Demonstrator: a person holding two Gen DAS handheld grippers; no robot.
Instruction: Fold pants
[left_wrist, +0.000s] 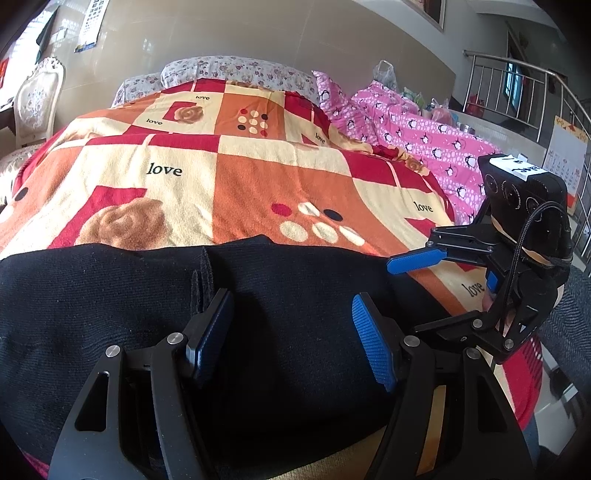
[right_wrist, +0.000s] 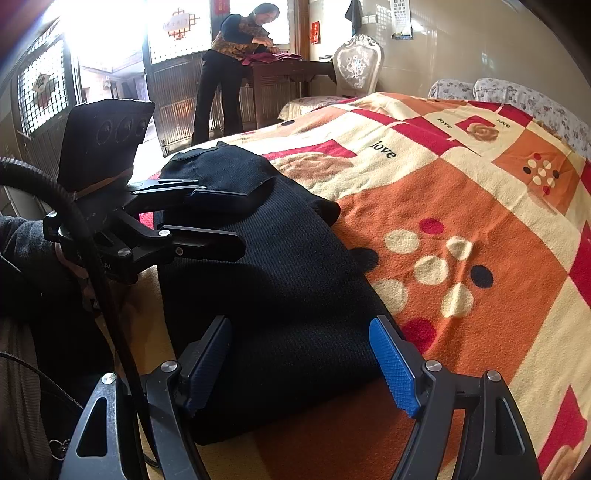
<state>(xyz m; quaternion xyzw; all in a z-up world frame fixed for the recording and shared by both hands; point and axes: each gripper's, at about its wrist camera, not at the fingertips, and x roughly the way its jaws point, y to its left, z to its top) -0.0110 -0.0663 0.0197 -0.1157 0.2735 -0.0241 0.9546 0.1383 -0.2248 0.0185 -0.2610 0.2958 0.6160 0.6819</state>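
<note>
The black pants (left_wrist: 155, 325) lie folded flat across the near edge of the bed, on the orange, red and cream blanket (left_wrist: 258, 177). My left gripper (left_wrist: 291, 332) is open just above the pants, holding nothing. In the right wrist view the pants (right_wrist: 288, 280) run from the near edge away to the left. My right gripper (right_wrist: 301, 354) is open over their near end, empty. The right gripper also shows in the left wrist view (left_wrist: 417, 291) at the right, open. The left gripper shows in the right wrist view (right_wrist: 225, 218), jaws apart over the far part of the pants.
A pink penguin-print quilt (left_wrist: 424, 136) lies on the bed's right side, floral pillows (left_wrist: 236, 70) at the head. A metal railing (left_wrist: 517, 74) stands at the right. A person (right_wrist: 229, 70) stands at a wooden table (right_wrist: 288, 77) beside a white chair (right_wrist: 356, 62).
</note>
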